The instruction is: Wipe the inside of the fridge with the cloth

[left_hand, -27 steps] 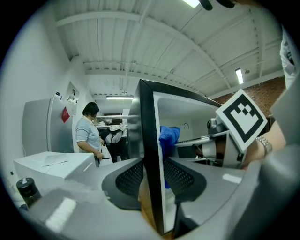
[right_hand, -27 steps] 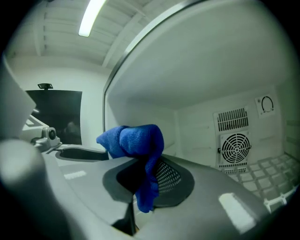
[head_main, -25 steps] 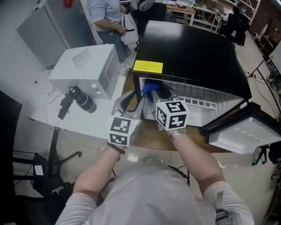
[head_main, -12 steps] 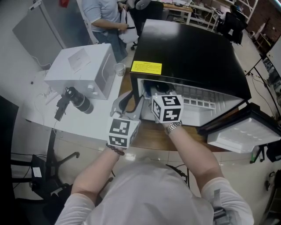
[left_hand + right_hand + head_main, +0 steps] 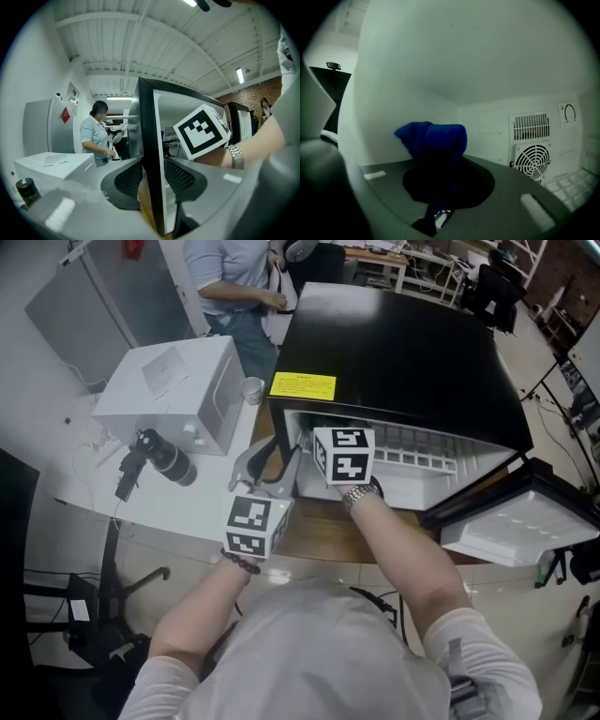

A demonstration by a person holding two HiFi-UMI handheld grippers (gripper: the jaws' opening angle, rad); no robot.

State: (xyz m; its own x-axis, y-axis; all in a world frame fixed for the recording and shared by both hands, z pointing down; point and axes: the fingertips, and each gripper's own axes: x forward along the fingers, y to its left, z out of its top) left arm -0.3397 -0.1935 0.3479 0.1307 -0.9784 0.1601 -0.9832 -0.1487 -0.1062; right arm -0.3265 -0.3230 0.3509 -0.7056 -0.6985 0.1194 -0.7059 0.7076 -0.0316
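- Right gripper (image 5: 443,180): clenched on blue cloth (image 5: 433,140). It has advanced from the opening deeper into the fridge (image 5: 403,343).
- Cloth: now inside, close to left inner wall (image 5: 389,98).
- Left gripper (image 5: 153,180): straddles fridge front edge, apparently clamped, steadying cabinet.
- Assessment: wipe stroke under way; back wall (image 5: 487,122) not yet reached.

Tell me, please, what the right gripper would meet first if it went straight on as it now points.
The blue cloth clamped in the right gripper leads, and it would probably press first against the fridge, on its inner side wall near the back corner; depth is hard to judge.
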